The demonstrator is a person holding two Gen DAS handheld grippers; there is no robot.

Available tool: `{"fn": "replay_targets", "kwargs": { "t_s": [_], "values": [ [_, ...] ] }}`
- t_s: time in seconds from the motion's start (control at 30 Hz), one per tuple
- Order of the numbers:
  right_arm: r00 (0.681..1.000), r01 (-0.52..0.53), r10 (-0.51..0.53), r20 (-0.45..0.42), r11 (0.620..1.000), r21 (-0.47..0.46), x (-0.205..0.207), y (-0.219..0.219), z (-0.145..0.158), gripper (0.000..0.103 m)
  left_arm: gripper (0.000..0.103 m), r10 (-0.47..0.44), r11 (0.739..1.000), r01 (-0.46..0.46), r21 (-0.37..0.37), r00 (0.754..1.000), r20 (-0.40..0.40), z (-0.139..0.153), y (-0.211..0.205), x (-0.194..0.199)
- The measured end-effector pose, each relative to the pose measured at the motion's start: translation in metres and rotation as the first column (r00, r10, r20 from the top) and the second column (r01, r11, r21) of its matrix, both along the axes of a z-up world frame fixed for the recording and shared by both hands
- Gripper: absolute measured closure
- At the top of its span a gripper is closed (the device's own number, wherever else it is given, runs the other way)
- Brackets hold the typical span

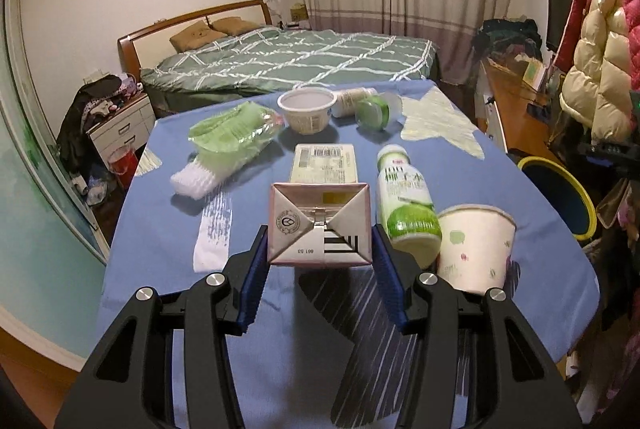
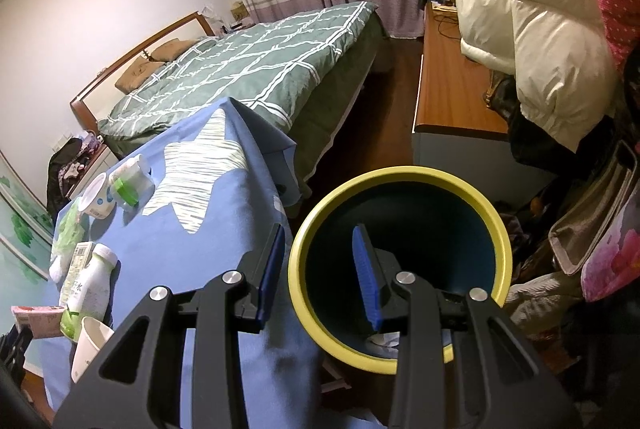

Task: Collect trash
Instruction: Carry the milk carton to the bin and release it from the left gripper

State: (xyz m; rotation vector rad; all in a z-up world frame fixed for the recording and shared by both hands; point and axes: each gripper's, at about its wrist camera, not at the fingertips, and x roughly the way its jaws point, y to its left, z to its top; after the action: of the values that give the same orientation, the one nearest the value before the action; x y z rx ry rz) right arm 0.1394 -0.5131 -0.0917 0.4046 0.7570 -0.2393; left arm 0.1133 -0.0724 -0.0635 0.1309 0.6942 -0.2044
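Blue cloth (image 1: 160,229) covers the table, and the trash is spread on it w/ gaps between most items, likely so each can be picked singly. Left gripper (image 1: 320,249) has its blue pads either side of a small pink carton (image 1: 320,225); left pad looks to touch the carton wall, right pad sits just beside it w/ a sliver of gap, so jaws are about carton-wide and I can't tell if the squeeze is firm yet. Carton lies w/ its folded end facing the camera, flat sides toward the pads, which gives a square grip. Just right of it lie a white-and-green bottle (image 1: 404,201) on its side and a paper cup (image 1: 476,249), touching or nearly so; a closing right finger could nudge the bottle. Farther back: a labelled box (image 1: 324,163), crushed green plastic bottle (image 1: 232,137), white tub (image 1: 307,109), small green-lidded jar (image 1: 372,109). Right gripper (image 2: 320,273) hangs w/ fingers wide apart, holding nothing, one finger over the cloth edge and the other over the mouth of the yellow-rimmed bin (image 2: 400,177), which stands on the floor right beside the table, handy for drops. Something pale lies at the bin's bottom; can't tell what.
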Motion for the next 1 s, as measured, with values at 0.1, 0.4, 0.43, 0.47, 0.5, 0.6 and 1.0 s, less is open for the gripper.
{"fn": "replay_targets", "kwargs": {
  "t_s": [0.1,0.4,0.43,0.47,0.5,0.6,1.0],
  "values": [
    [1.000,0.001,-0.001,0.004,1.000,0.008,-0.005,-0.002,-0.001,0.069,0.053,0.012,1.000,-0.011,-0.014,1.000,0.022,0.002,0.001,0.010],
    [1.000,0.004,-0.003,-0.007,1.000,0.029,-0.014,-0.007,-0.011,0.069,0.054,0.040,0.999,-0.039,-0.014,0.997,0.063,0.015,-0.007,0.029],
    [1.000,0.004,-0.004,-0.009,0.999,0.032,-0.015,-0.009,-0.013,0.069,0.054,0.040,0.999,-0.039,-0.013,0.996,0.074,0.020,-0.008,0.027],
    [1.000,0.004,-0.004,-0.009,0.999,0.033,-0.016,-0.010,-0.013,0.069,0.054,0.039,0.999,-0.038,-0.013,0.996,0.086,0.025,-0.008,0.025],
    [1.000,0.006,-0.006,-0.007,0.999,0.037,-0.017,-0.011,-0.014,0.069,0.054,0.038,0.999,-0.037,-0.014,0.995,0.097,0.030,-0.009,0.022],
    [1.000,0.011,-0.011,0.007,0.999,0.052,-0.021,-0.015,-0.016,0.069,0.054,0.018,1.000,-0.016,-0.014,0.989,0.148,0.057,-0.016,0.010],
    [0.998,0.067,-0.068,0.011,0.996,0.053,-0.039,-0.040,-0.025,0.069,0.054,-0.269,0.961,0.275,-0.012,0.950,0.156,0.095,-0.142,-0.002]
  ]
}}
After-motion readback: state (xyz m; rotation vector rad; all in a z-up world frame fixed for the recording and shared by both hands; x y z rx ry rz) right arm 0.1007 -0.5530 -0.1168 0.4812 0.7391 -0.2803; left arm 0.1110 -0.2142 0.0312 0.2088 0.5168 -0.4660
